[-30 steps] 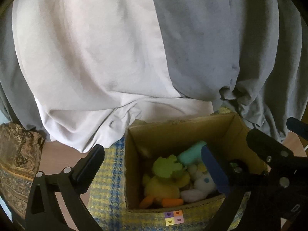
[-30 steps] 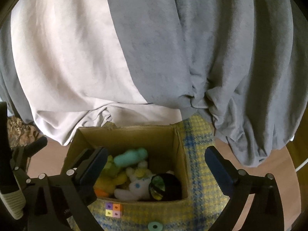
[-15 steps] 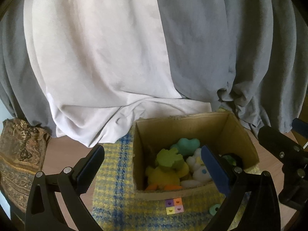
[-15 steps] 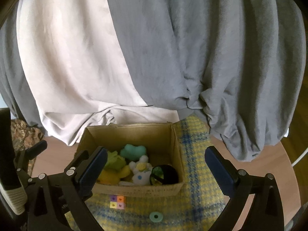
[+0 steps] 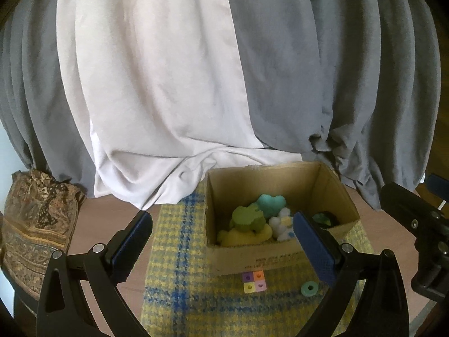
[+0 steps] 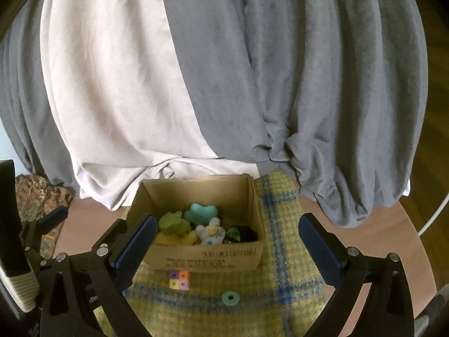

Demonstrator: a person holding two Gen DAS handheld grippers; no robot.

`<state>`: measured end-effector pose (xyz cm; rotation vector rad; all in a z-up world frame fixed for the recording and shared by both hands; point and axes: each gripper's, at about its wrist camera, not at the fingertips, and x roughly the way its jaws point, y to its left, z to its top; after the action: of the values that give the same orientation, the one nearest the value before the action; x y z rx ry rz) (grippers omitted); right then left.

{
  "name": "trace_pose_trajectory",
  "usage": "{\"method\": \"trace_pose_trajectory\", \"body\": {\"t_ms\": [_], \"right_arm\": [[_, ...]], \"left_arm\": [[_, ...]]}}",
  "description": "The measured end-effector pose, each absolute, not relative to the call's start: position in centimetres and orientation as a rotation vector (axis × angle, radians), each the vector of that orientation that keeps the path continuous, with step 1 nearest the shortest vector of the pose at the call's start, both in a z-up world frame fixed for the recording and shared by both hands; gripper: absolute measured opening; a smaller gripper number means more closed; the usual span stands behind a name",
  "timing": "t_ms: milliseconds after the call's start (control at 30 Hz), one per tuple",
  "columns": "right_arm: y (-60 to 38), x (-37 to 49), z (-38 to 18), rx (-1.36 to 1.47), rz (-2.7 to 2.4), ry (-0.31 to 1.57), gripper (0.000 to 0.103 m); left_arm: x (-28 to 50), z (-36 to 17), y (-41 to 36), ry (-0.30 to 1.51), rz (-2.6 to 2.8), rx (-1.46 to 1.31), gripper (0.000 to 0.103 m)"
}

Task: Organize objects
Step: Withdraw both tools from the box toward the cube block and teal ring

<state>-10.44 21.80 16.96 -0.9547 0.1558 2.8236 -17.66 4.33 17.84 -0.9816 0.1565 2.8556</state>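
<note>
**Both grippers hanging spread & empty in front of toy box**

L gripper [image 5: 221, 243] is hovering w/ fingers spread wide, nothing between them; same for R gripper [image 6: 224, 243], jaws wide apart, holding nothing. Both are sitting on the near side of the cardboard box [image 6: 207, 257], above the cloth.

Box is standing open-topped on a yellow/blue plaid cloth [image 6: 280, 252] over a round wooden table [image 5: 112, 213]. Inside, packed close: teal plush [image 6: 201, 212] toward the back, green plush [image 6: 172, 221] left of it, yellow plush [image 5: 242, 237] lying under the green one, white flower plush [image 6: 212, 231] near the front wall, dark round item [image 6: 244, 233] in the front-right corner — can't tell what it is.

Outside the box, on the cloth just in front of it: 4-color block [image 6: 179, 279] (purple, orange, yellow, pink squares) nearly touching the box front, & a teal ring [image 6: 230, 297] lying flat a bit nearer the cameras, to the block's right.

White & grey drapes [image 5: 174, 84] are hanging behind the table. A patterned brown fabric [image 5: 33, 224] is bunching at the table's left edge.
</note>
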Motion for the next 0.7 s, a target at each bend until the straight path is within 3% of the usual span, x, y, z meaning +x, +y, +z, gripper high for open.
{"method": "trace_pose_trajectory", "body": {"t_ms": [700], "right_arm": [[22.3,-6.9,10.4,-1.057,2.743,0.179,0.102]], "left_arm": [[-14.1,11.4,4.4,0.228,2.825,-1.079,0.102]]}}
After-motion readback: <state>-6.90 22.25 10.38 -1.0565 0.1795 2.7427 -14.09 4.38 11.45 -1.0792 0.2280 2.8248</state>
